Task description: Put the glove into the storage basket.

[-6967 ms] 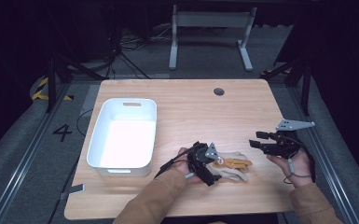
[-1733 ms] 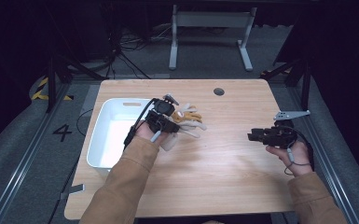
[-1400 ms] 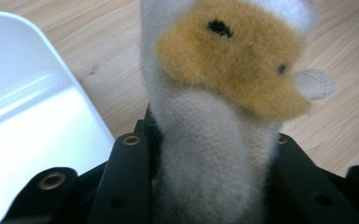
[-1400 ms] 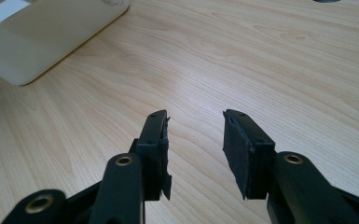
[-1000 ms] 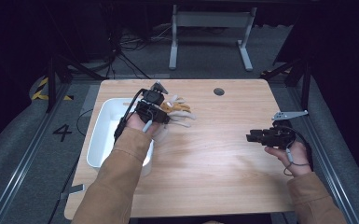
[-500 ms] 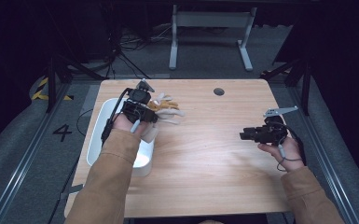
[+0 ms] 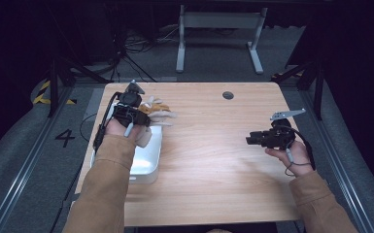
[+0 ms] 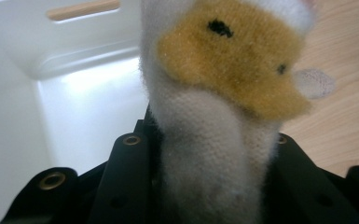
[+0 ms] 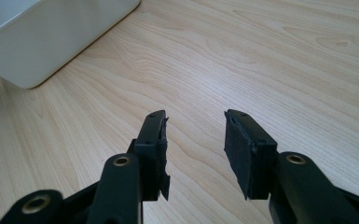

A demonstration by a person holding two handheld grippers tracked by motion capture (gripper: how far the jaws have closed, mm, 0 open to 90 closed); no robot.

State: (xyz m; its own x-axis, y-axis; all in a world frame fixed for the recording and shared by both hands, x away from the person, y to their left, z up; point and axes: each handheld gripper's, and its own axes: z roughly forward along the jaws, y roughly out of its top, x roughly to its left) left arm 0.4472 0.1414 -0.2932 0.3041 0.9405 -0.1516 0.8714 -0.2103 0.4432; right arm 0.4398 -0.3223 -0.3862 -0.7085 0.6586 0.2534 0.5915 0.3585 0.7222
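Clamped between the left tool's (image 7: 135, 115) jaws, the plush toy (image 8: 224, 88) hangs over the bin's rim (image 7: 151, 145).

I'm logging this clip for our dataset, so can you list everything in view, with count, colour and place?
Plush toy: one, white and orange-yellow, clamped in the left gripper, at the white bin's far right rim.
Bin: one, white plastic, left side of the table, partly under the left forearm.
Table: one, light wood, centre of the high view; a round dark hole near its far edge.
Metal stand: one, grey, on the floor beyond the table.
Floor marking "4": one, black, left of the table.
Left gripper: one, black, fingers closed on the plush toy.
Right gripper: one, black, fingers apart and empty, over the table's right side.
Sleeves: two, tan, entering from the bottom.
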